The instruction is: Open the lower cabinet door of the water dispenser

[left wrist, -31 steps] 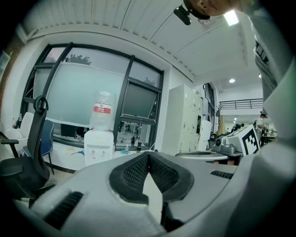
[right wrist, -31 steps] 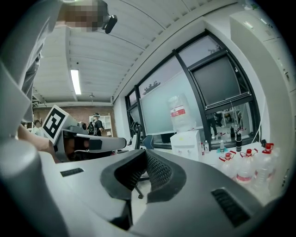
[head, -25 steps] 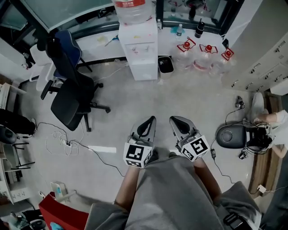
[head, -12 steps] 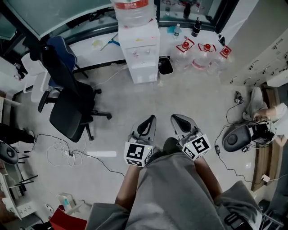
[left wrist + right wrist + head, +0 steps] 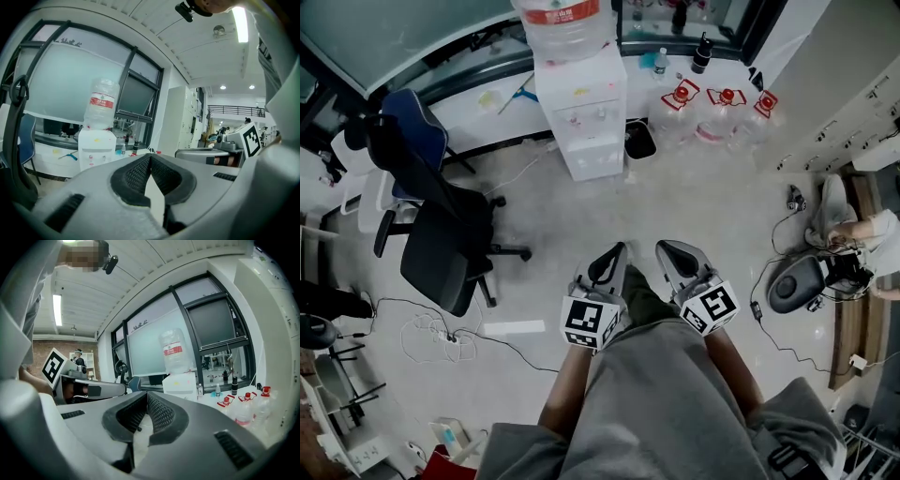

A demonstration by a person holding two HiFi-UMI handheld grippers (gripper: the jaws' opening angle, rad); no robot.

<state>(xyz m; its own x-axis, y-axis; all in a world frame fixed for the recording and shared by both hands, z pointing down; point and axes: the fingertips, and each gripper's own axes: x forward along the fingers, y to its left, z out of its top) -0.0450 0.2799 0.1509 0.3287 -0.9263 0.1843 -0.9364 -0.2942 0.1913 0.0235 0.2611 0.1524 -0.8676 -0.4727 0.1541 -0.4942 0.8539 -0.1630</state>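
Observation:
The white water dispenser stands at the far wall with a large clear bottle on top. Its lower cabinet door is shut. Both grippers are held side by side in front of the person's body, well short of the dispenser and pointing toward it. My left gripper is shut with nothing in it, and so is my right gripper. The left gripper view shows the dispenser far beyond the closed left gripper. In the right gripper view the dispenser stands beyond the closed right gripper.
A black office chair stands left of the path. Three water jugs with red caps and a small black bin sit right of the dispenser. Cables trail on the floor at left. A round black device lies at right.
The person has walked toward the dispenser, which now sits lower and nearer in the head view. Both grippers stayed shut and kept their side-by-side pose.

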